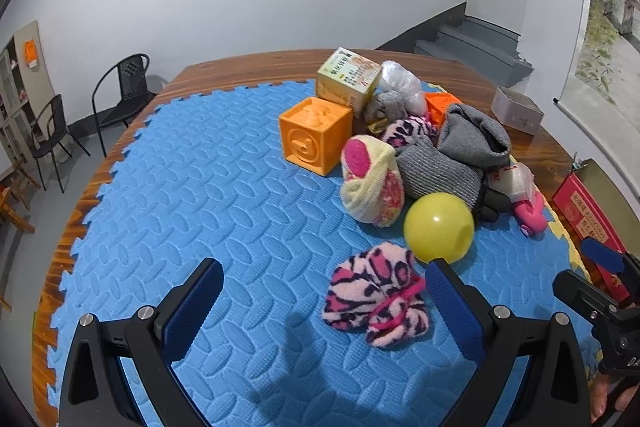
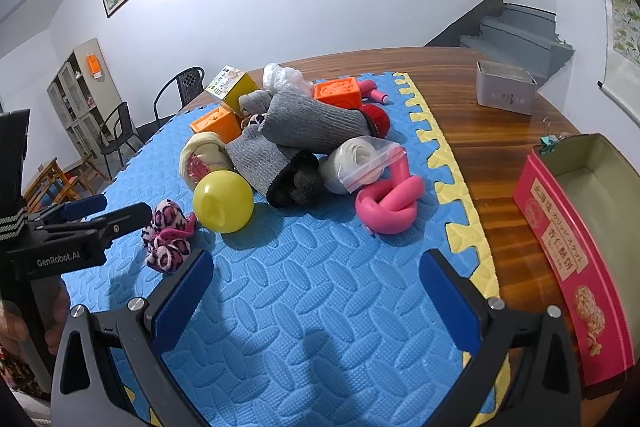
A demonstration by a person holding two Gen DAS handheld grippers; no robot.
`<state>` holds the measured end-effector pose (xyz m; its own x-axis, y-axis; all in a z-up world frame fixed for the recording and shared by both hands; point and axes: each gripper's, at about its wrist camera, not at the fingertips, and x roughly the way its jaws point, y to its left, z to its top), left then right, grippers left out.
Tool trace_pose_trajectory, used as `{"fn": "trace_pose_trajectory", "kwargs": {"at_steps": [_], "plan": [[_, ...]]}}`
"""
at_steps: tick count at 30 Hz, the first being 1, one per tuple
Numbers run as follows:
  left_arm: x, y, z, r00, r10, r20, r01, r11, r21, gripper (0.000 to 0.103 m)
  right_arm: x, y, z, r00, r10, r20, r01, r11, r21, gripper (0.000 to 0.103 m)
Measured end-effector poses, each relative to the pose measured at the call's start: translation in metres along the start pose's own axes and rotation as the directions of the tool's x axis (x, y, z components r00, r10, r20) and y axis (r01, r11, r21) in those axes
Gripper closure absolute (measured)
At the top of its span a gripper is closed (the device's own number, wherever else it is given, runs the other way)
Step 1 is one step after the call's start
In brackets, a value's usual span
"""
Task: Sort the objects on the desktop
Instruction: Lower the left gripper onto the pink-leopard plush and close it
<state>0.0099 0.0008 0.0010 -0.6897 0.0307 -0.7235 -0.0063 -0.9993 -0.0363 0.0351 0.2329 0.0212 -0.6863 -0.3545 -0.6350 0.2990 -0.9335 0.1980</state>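
A heap of items lies on the blue foam mat (image 1: 192,187). It holds an orange cube (image 1: 314,135), a yellow ball (image 1: 439,227), grey socks (image 2: 312,123), a cream-and-pink sock roll (image 1: 372,183), a pink toy (image 2: 390,201) and a zip bag (image 2: 360,163). Apart from the heap, a pink leopard sock (image 1: 376,291) lies between the open fingers of my left gripper (image 1: 324,267), close to the right finger. My right gripper (image 2: 316,263) is open over bare mat, with nothing between its fingers. The left gripper (image 2: 116,211) also shows at the left of the right wrist view.
An open red tin (image 2: 560,247) stands on the wooden table (image 2: 480,115) right of the mat. A grey box (image 2: 504,87) sits farther back. A yellow-green carton (image 1: 348,77) and a second orange cube (image 2: 338,93) are behind the heap. Chairs stand off to the left.
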Motion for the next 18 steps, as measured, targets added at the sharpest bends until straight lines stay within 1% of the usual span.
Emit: {"fn": "trace_pose_trajectory", "kwargs": {"at_steps": [3,6,15,18], "plan": [[0.002,-0.003,-0.002,1.000,0.000,-0.014,0.000,1.000,0.006,0.001,-0.001,-0.003,-0.001,1.000,0.004,0.001,-0.004,1.000,0.013,0.000],[0.004,-0.003,-0.003,0.999,-0.015,-0.030,0.015,1.000,0.001,0.001,-0.002,-0.007,-0.001,1.000,0.004,0.004,-0.005,1.000,0.025,0.000],[0.012,0.010,-0.009,0.997,-0.034,-0.069,0.029,0.997,-0.065,0.001,-0.005,-0.014,-0.002,1.000,-0.015,0.020,0.014,0.999,0.050,0.000],[0.017,0.006,-0.010,0.995,-0.058,-0.085,0.053,0.997,-0.060,0.001,-0.006,-0.016,-0.002,0.999,-0.026,0.026,0.024,0.998,0.057,0.000]]}}
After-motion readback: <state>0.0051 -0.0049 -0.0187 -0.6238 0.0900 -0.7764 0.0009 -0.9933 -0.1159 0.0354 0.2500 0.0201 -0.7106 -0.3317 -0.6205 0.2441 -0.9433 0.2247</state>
